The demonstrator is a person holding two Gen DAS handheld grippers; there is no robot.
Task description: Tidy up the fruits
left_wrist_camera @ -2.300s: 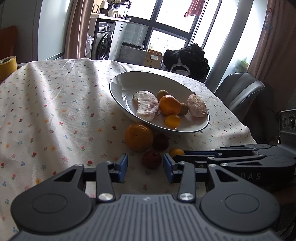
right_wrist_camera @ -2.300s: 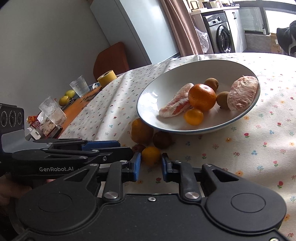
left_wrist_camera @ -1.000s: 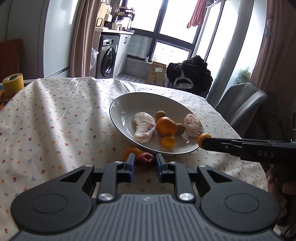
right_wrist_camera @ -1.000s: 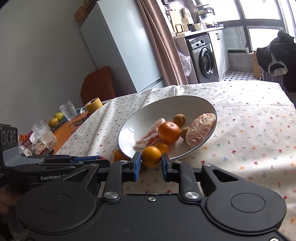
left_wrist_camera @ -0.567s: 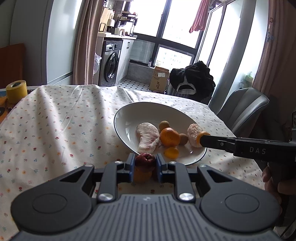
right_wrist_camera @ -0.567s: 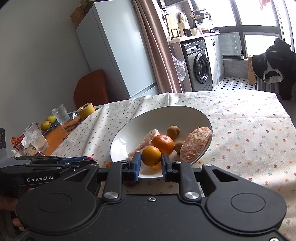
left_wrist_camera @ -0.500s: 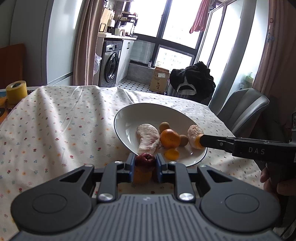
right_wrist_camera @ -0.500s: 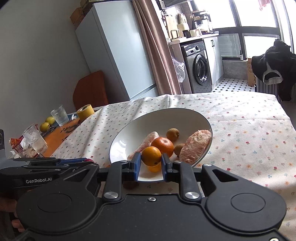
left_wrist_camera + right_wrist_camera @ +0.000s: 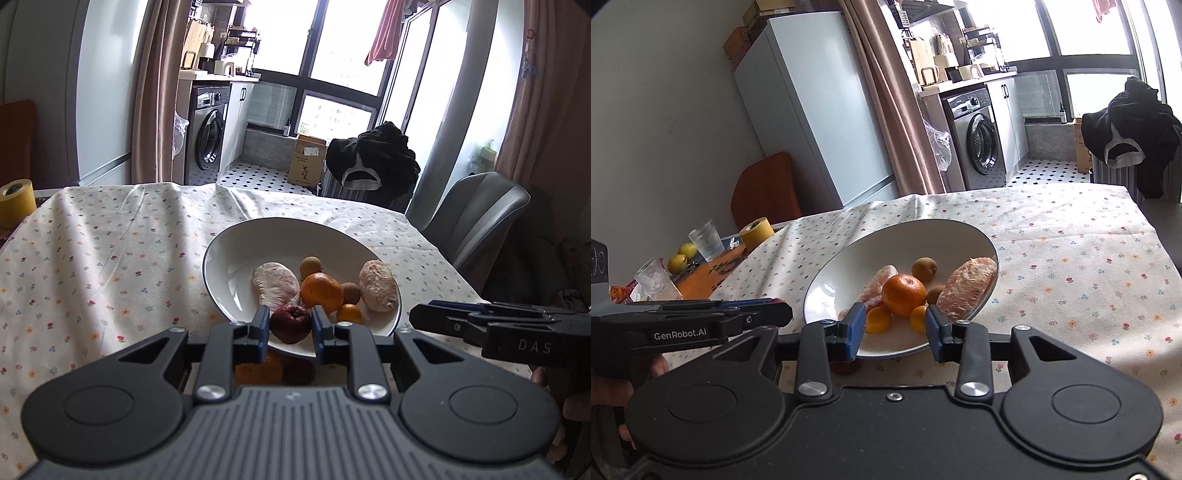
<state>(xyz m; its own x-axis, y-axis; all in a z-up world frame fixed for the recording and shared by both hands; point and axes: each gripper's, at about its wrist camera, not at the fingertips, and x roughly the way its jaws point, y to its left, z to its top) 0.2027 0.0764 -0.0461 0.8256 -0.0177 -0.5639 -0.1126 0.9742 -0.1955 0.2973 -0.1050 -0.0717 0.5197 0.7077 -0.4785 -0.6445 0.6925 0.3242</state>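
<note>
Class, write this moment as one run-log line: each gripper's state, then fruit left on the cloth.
left gripper: shut on dark red fruit | right gripper: opening, nothing gripped, over bowl | still on cloth: orange

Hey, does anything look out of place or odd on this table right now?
Two fruits sit on the tablecloth outside the bowl, tucked against its near rim: an orange and a dark red fruit. The rest are in the bowl. Nothing looks spilled or damaged.

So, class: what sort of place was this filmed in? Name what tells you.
Most likely a home dining area beside a kitchen or laundry nook: a washing machine, a fridge, and a table with a floral tablecloth.
</note>
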